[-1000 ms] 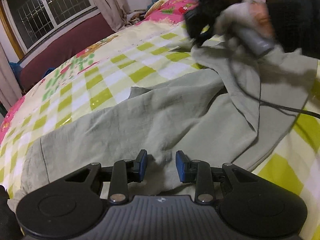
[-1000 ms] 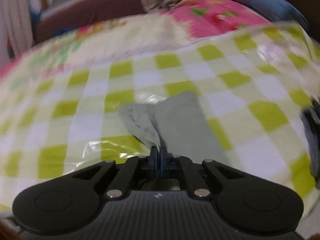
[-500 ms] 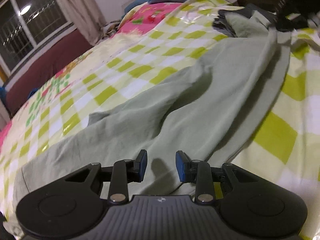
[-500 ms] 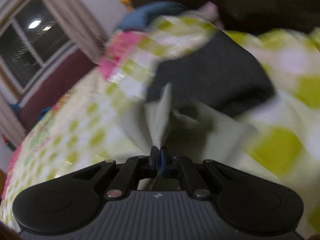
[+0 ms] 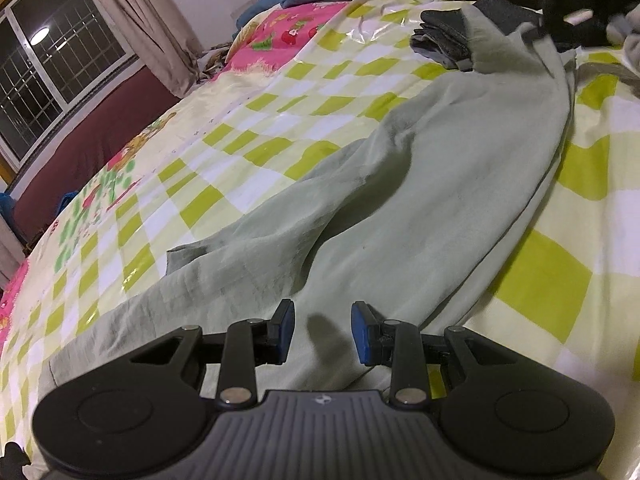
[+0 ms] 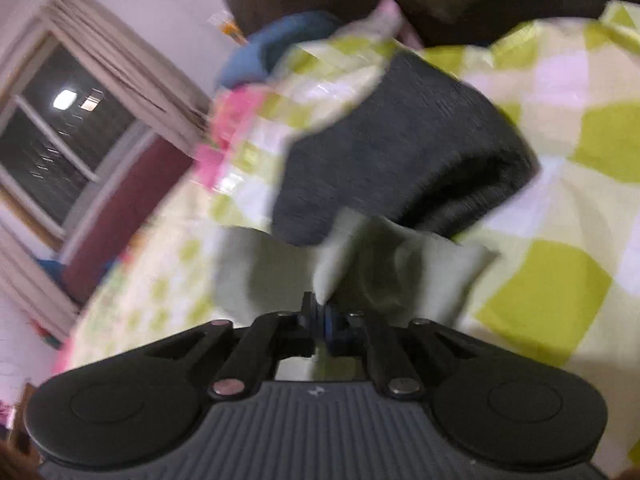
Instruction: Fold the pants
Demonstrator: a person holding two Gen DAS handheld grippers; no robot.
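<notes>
Pinched in my right gripper (image 6: pixel 320 322) was one end of the green pants (image 5: pixel 400 208), drawn out long across the checked bedspread (image 5: pixel 248 120) beside a dark folded garment (image 6: pixel 400 140). My left gripper (image 5: pixel 322 332) hovered spread and empty; no fold was finished.

Two matching handheld grippers, each seen from its own camera. The left gripper (image 5: pixel 322 332) has a dark grey ribbed body with a small pale logo at its centre, flanked by two round black housings with shallow circular recesses. Black linkage arms run forward from silver pivot screws to two short fingers faced with blue pads (image 5: pixel 286 330). The right gripper (image 6: pixel 320 316) shares the same ribbed grey body, round black housings, silver screws and blue-faced fingers, though its picture is blurred
</notes>
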